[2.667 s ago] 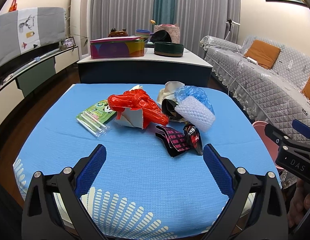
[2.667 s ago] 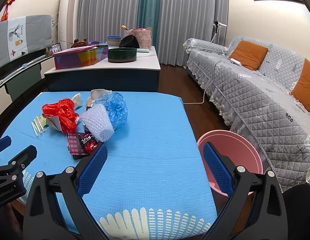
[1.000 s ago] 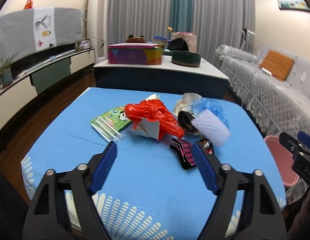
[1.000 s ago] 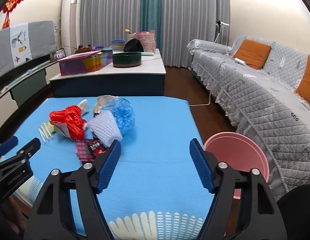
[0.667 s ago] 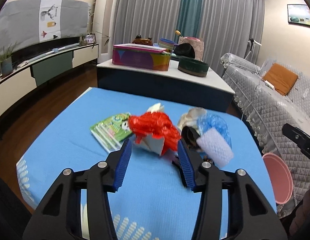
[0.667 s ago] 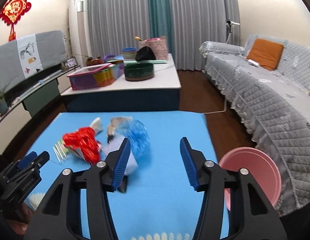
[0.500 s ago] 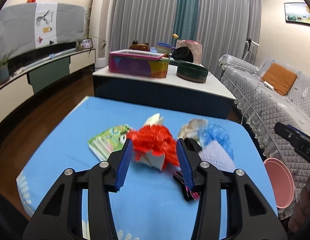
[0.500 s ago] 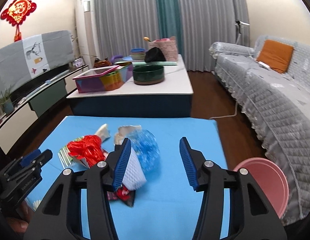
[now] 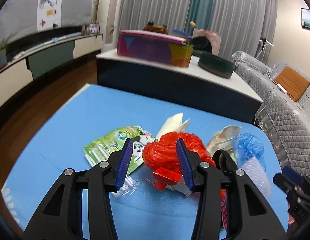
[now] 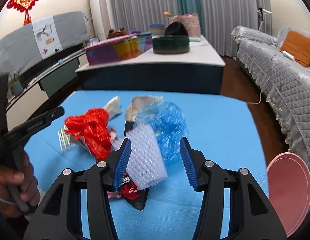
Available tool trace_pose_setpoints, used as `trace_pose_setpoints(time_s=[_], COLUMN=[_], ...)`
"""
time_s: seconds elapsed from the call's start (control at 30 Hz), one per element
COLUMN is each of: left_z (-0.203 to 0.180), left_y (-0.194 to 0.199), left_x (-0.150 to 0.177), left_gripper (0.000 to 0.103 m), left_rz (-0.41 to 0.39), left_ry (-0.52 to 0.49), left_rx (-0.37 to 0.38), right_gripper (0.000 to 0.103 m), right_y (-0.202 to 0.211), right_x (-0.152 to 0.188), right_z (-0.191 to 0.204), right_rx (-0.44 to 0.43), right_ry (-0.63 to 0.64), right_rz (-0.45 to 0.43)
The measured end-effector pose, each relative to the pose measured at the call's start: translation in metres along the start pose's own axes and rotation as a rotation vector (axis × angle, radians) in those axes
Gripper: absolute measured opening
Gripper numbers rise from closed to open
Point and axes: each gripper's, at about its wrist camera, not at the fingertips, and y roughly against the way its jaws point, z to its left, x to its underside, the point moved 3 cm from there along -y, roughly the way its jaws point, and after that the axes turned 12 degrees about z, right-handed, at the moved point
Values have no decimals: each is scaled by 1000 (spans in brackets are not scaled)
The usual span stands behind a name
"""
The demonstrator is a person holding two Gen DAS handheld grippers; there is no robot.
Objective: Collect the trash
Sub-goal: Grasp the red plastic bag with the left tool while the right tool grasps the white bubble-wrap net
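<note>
Two tongs [image 9: 155, 165] [image 10: 154, 163] — one pink bin [image 10: 288, 192]

You will find little legible print here. The black-and-red snack wrapper [image 10: 133, 193], lying just under the white foam net [image 10: 145, 156], carries red-and-white characters too blurred to read. The green panda packet [image 9: 123, 146] left of that net shows printing, unreadable. The lettering on the left gripper's [image 10: 42, 121] arm is indistinct.

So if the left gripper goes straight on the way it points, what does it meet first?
Most likely the red plastic bag: it lies framed between the open fingers of the left gripper, though depth is unclear.
</note>
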Motion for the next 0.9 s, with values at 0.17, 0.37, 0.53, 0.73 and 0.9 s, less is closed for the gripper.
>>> trace_pose_setpoints(time_s=[0.17,0.37,0.53,0.73,0.9], left_z=[7,3,-8,-17,-29], left_y=[-19,-34,-25,-7,16], left_x=[-2,2,-1,-7,-10], left_gripper=[45,36,18,9,7], left_rz=[44,116,91,32,-35], left_ry=[40,57,24,-3,-43], left_rx=[12,85,110,127,143], right_gripper=[51,45,21,15,15], right_y=[-12,-22,-21,-5,14], right_x=[6,11,14,12,13], right_z=[4,10,13,9,5], right_rx=[-16,-34,-33,-28,-26], right_ry=[19,40,53,42,28], right_rz=[32,66,69,30,-12])
